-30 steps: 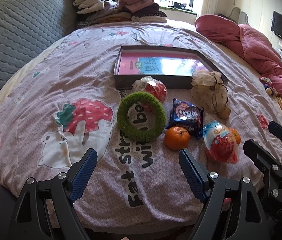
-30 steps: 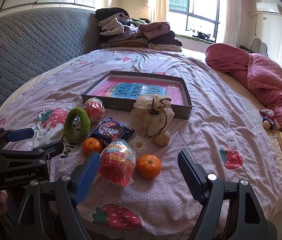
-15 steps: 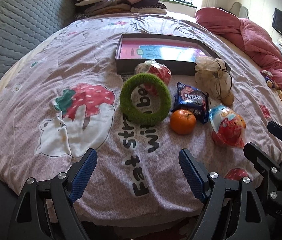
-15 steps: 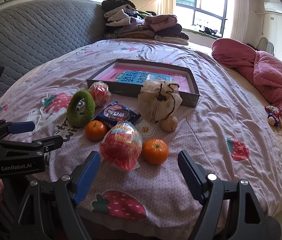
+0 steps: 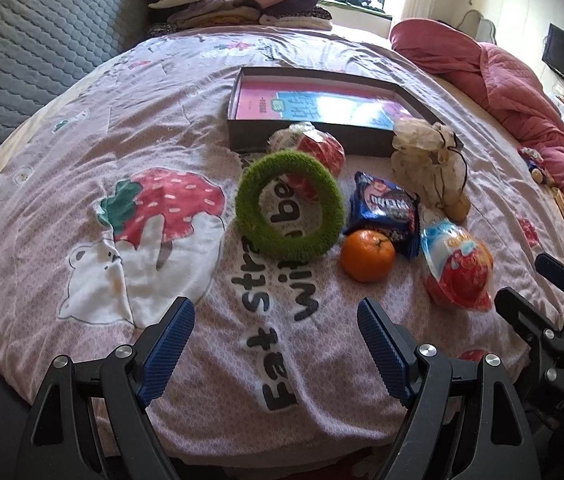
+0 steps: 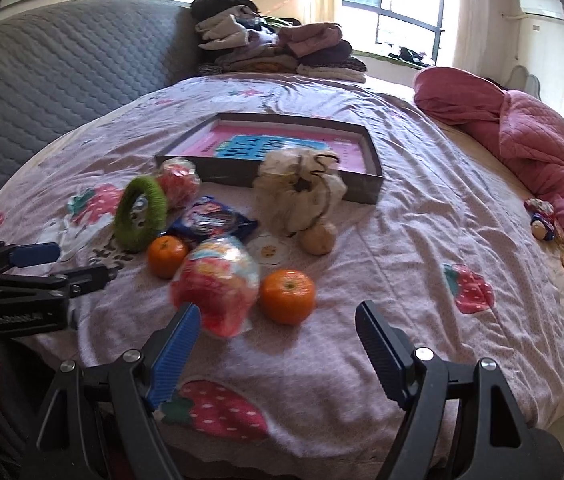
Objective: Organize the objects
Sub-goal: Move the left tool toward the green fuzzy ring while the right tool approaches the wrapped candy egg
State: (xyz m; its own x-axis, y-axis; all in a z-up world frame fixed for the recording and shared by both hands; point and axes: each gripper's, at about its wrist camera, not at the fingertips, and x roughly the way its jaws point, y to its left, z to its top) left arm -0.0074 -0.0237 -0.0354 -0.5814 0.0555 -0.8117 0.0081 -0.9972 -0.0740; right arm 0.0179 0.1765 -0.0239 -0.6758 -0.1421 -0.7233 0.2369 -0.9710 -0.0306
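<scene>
On the bed lie a green fuzzy ring [image 5: 289, 205], two oranges [image 5: 367, 255] [image 6: 288, 296], a blue snack packet [image 5: 386, 207], two red snack bags [image 5: 457, 270] [image 5: 314, 151], a beige drawstring pouch [image 5: 428, 160] and a small round brown thing [image 6: 318, 239]. Behind them is a dark shallow box [image 5: 242, 136] with a pink and blue lining. My left gripper [image 5: 276, 352] is open and empty, short of the ring. My right gripper [image 6: 278, 354] is open and empty, just short of the near red bag [image 6: 218, 284] and orange.
A stack of folded clothes [image 6: 274, 50] sits at the head of the bed by a grey quilted headboard [image 6: 62, 68]. A rumpled pink quilt [image 6: 530, 152] and a small toy [image 6: 542, 220] lie on the right. The bed edge is just below both grippers.
Both grippers have moved forward toward the objects, which now look larger and nearer. Both stay open. Nothing on the bed has moved.
</scene>
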